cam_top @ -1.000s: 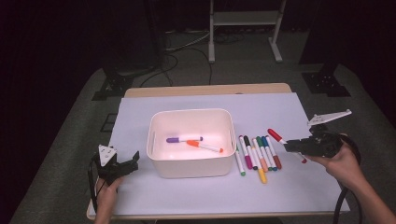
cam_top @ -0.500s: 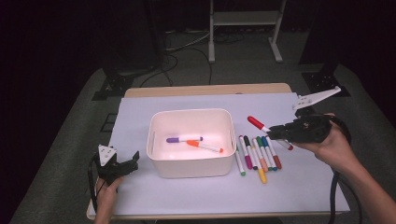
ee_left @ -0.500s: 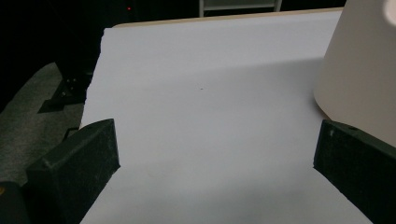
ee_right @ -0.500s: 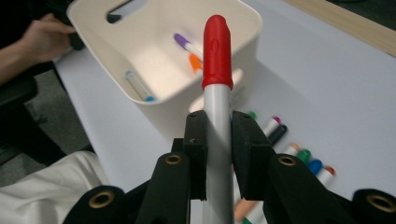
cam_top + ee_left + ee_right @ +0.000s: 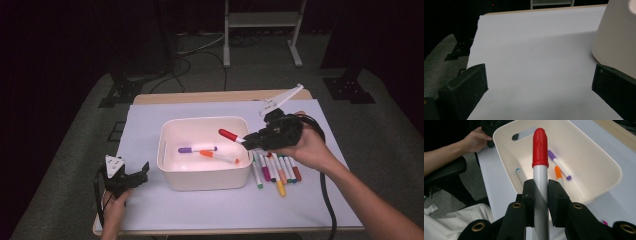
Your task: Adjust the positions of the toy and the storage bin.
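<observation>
Red-capped and white-barrelled, the marker [image 5: 540, 173] is being carried by the right gripper [image 5: 250, 143], whose fingers [image 5: 529, 197] are clenching its barrel from both sides. In the high view the marker [image 5: 231, 136] is hanging in the air above the right half of the white bin [image 5: 169, 150], cap pointing toward the bin's far left.

To finish this step well, the hand should, in my judgement, be bringing the marker lower and more level over the open middle of the bin before letting go, so that it is landing flat on the floor beside the others and not bouncing off the rim or the near wall. Releasing while the tip is pointing across the bin risks it sliding against the far side.

Inside the bin, a purple-capped marker [image 5: 197, 149] and an orange-capped marker [image 5: 218, 156] are lying on the floor, close together; the right gripper view is also showing a blue-tipped marker [image 5: 520, 176] resting along one wall. More markers [image 5: 276, 170] are waiting in a row on the white sheet [image 5: 225, 205] covering the desk, just right of the bin and under the right hand.

Off to the lower left, the left gripper [image 5: 137, 178] is resting on the sheet with its fingers [image 5: 464, 90] spread wide and grasping nothing, the bin's wall [image 5: 616, 37] just beside one of them
</observation>
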The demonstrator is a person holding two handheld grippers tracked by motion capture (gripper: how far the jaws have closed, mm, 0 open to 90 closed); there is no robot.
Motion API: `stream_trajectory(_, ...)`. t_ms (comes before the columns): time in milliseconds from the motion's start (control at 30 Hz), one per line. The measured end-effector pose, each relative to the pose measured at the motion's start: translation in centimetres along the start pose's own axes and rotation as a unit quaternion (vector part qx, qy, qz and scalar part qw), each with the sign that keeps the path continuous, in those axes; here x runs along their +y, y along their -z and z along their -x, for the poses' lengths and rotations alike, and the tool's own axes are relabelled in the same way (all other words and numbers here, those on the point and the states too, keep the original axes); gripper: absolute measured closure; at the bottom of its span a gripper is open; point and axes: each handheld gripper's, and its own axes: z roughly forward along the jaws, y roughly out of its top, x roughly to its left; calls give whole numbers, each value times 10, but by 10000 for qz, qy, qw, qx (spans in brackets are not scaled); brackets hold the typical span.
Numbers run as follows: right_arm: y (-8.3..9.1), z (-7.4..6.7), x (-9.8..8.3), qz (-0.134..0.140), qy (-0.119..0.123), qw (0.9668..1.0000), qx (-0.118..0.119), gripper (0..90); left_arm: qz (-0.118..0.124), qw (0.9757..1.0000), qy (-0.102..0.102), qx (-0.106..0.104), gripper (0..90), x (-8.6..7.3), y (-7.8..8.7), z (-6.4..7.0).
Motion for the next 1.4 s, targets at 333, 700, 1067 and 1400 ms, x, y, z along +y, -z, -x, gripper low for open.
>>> stream_trajectory(333, -43, -7, 24, -148, 346, 9985, 402, 760, -8, 10000, 0, -26, 0, 0, 0, 0)
stream_trajectory(700, -88, -7, 38, -343, 501, 9960, 659, 759, -7, 10000, 0, -28, 0, 0, 0, 0)
stream_trajectory(1067, -130, -3, 41, -678, 685, 9923, 775, 759, -1, 10000, 21, -35, 0, 0, 0, -1)
stream_trajectory(1400, -154, -5, 41, -934, 863, 9877, 905, 759, -1, 10000, 28, -34, 0, 0, 0, -1)
